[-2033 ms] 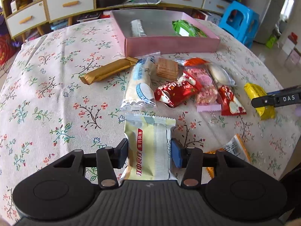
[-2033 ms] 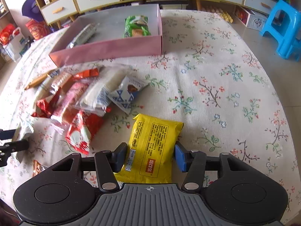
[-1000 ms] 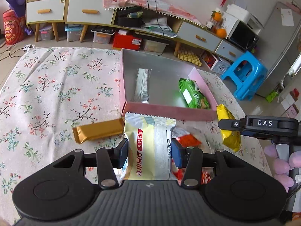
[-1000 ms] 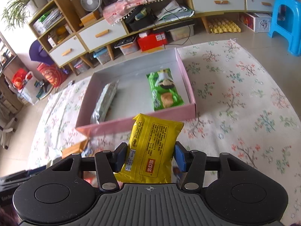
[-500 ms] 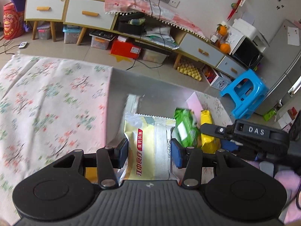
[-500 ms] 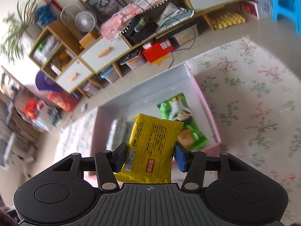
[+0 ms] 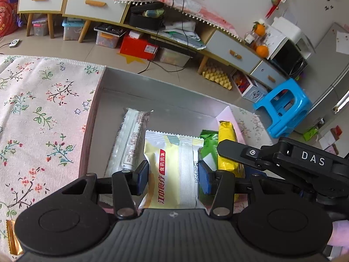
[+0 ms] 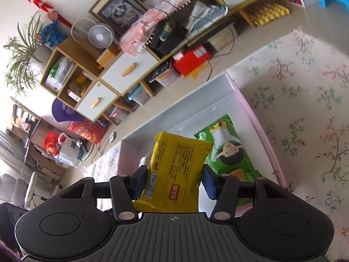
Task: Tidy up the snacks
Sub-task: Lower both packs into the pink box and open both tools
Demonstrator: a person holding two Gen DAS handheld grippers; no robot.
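Both claws are hanging over the open pink box [image 7: 96, 100] on the floral worktop [image 7: 43, 109], its floor lying just below and beyond them. The left claw [image 7: 173, 175] is gripping a pale yellow packet [image 7: 172, 170], long axis pointing away, right of the white bar [image 7: 128, 139]. The right claw [image 8: 173, 182] is gripping a bright yellow packet [image 8: 176, 170], left of the green packet [image 8: 229, 150].

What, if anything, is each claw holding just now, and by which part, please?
The left claw grips the pale yellow packet by its side edges, near its lower end. The right claw grips the yellow packet likewise.
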